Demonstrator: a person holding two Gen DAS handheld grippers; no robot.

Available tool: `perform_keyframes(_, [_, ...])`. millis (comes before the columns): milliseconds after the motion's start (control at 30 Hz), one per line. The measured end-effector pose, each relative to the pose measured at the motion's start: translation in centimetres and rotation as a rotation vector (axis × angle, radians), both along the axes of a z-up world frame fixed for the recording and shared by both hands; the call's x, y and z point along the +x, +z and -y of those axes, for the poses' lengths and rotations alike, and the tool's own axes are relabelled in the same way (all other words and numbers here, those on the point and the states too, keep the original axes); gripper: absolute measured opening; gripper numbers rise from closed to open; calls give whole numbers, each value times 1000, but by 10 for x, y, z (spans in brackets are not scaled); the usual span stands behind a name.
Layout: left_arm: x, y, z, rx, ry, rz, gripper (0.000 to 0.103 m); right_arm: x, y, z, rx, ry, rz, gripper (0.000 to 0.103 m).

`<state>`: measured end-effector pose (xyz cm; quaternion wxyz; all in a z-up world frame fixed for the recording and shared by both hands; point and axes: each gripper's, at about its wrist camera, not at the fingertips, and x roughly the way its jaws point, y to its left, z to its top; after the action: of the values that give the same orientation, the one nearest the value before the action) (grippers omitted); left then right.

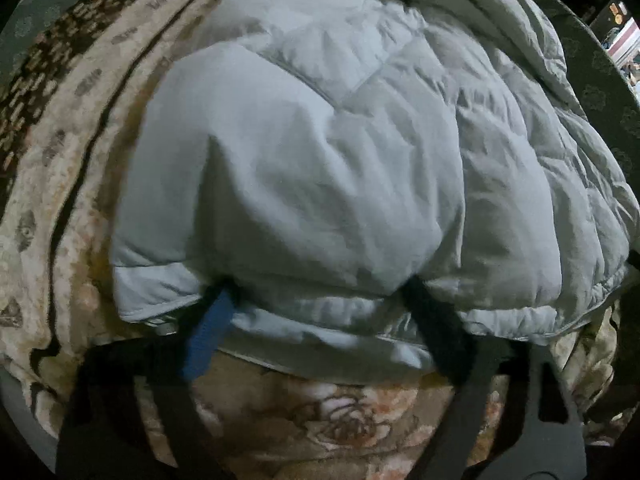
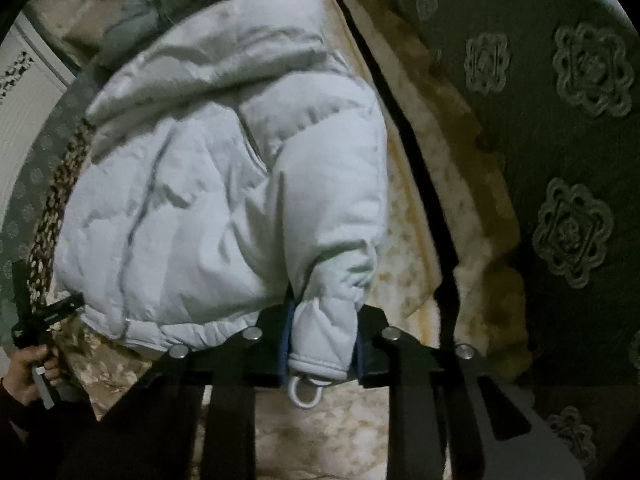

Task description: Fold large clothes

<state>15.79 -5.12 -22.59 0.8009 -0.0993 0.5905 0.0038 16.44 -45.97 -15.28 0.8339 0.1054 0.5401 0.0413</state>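
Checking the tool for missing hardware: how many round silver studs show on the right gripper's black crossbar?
4 round silver studs: two left of the pale puffy jacket cuff clamped in the right gripper, two right. Others may be hidden.

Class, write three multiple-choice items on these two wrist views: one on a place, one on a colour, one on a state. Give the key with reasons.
1. What does the puffer jacket lie on?
A. a floral blanket
B. a bare wooden floor
C. a glass desk

2. What colour is the jacket?
A. red
B. pale blue-white
C. black

3. How does the right gripper stand?
A. wide open above the jacket
B. shut on nothing
C. shut on the jacket's cuff

Key: 1 A, the beige floral blanket shows beneath the jacket's edge; 2 B, the quilted shell looks pale blue-white in both views; 3 C, the cuff sits pinched between the fingers, its white loop hanging below.
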Motion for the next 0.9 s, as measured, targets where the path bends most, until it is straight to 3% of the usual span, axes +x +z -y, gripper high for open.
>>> perform_keyframes(67, [-2,7,-1,-20,-9,20,35,-6,7,-1,4,5,21,22])
perform_keyframes(167, [-7,20,-3,-55,-29,54,13,-13,17,0,5,15,49,22])
perform_keyframes(267, [-18,30,1,-40,-52,83,10,-15,24,-2,-13,33,72,22])
perform_keyframes(433, [-24,54,-8,-86,-54,141,8,-14,29,0,34,13,97,21])
perform_keyframes(567, [-26,71,-10,-69,-79,184,7,-25,41,2,94,21,135,21])
perform_keyframes(767, [-43,106,-35,-53,-112,230,7,-42,59,2,89,31,184,20])
perform_keyframes(900, [-46,100,-50,-67,-132,177,15,-47,54,1,48,56,143,21])
